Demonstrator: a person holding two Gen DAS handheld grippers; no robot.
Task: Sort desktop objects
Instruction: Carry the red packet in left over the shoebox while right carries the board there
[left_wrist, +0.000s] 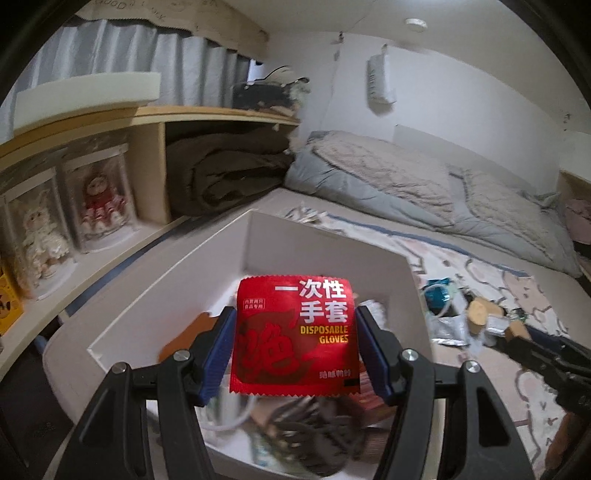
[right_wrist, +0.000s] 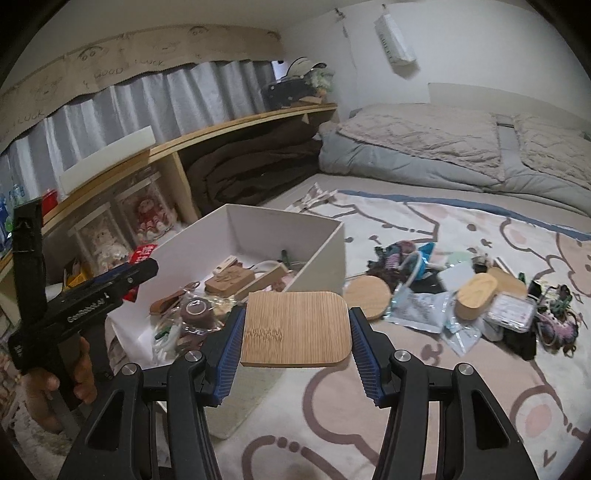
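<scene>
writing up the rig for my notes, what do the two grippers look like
Both grippers, left and right, match: black plastic linkage arms with silver pivot screws, ending in blue ribbed pads. Seen from the right camera, the left one has a boxy black body with white lettering and a pistol-style grip. No cables or sleeves show.

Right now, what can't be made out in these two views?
- Left wrist view: box contents, hidden by the red glove packet and blurred.
- Right wrist view: box's near corner, behind the wooden board.
- Right wrist view: small items in the blanket pile, too small.
</scene>
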